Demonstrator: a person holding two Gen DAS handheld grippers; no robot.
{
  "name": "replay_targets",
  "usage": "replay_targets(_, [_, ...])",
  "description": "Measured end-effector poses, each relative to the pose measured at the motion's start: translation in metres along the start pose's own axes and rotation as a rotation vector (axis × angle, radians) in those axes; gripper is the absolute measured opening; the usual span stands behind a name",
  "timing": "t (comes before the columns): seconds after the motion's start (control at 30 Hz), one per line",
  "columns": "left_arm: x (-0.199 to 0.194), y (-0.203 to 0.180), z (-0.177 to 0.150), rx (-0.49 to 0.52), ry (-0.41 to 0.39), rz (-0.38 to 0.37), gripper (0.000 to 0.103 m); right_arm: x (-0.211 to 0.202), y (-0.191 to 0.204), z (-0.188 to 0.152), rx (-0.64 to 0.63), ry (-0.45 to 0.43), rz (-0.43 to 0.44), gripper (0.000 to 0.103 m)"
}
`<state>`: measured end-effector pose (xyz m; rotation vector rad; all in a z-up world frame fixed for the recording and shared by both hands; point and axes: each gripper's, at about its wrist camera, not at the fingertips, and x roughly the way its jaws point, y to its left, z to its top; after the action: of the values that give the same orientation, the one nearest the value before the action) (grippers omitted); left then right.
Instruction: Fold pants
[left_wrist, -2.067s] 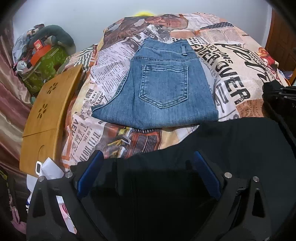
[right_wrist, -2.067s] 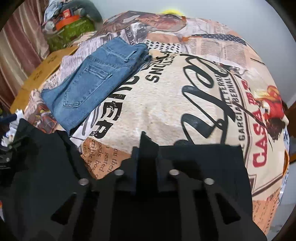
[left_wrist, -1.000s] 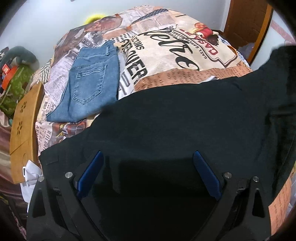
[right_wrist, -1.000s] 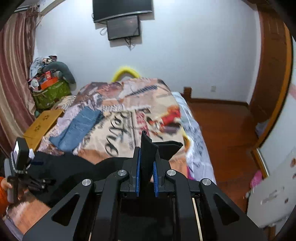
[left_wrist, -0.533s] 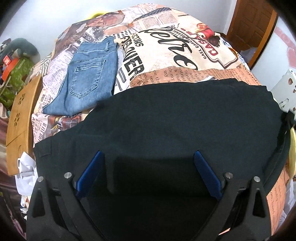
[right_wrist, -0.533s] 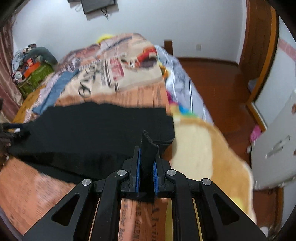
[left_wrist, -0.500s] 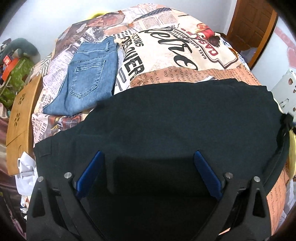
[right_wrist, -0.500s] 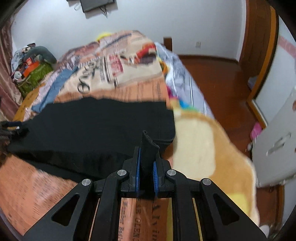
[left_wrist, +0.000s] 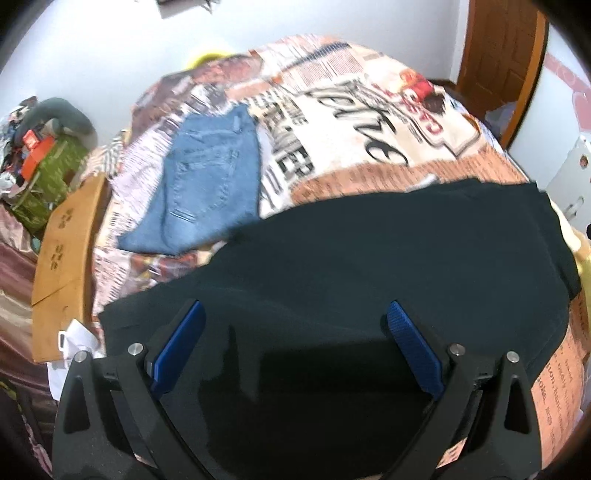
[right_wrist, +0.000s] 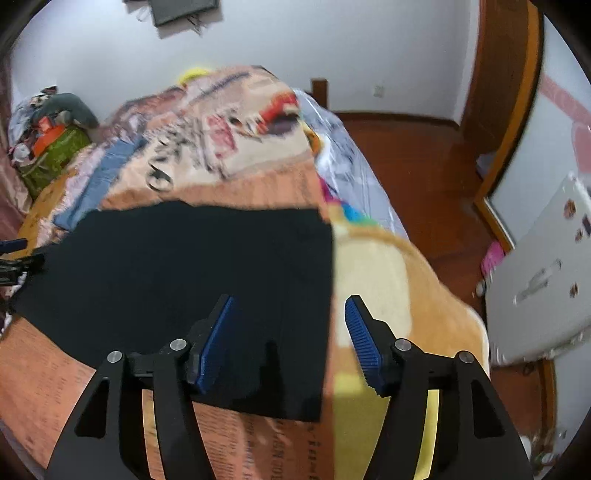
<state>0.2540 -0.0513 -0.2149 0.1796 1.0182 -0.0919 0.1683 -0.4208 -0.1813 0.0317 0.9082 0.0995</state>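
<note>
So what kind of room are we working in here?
Most likely a bedroom in a home: a bed with a newspaper-print bedspread, a wall-mounted dark screen, and a brown wooden door. Folded blue jeans lie on the bed.

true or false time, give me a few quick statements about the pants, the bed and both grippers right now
1. The black pants lie spread on the bed. True.
2. The right gripper is clamped on the black pants. False: its fingers stand apart, having just opened, with cloth lying below them.
3. The folded blue jeans lie on top of the black pants. False: they lie beyond them on the bedspread.
4. The left gripper is open over the black cloth. True.
</note>
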Motion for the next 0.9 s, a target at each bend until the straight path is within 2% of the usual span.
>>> replay_targets(0.17, [-0.026, 0.045, 0.002, -0.074, -0.075, 0.031, 0.100, -0.014, 0.043, 0.031, -0.061, -0.073, 0.076, 0.058])
replay_targets(0.37, [-0.043, 0.123, -0.010, -0.195, -0.130, 0.108, 0.100, -0.012, 0.119, 0.071, -0.162, -0.116, 0.231, 0.058])
replay_targets(0.67, [-0.007, 0.221, -0.060, -0.317, -0.009, 0.191, 0.100, 0.032, 0.235, 0.101, -0.357, -0.058, 0.342, 0.058])
replay_targets(0.9, [0.037, 0.259, -0.085, -0.387, 0.093, 0.165, 0.100, 0.086, 0.300, 0.106, -0.467, 0.043, 0.387, 0.058])
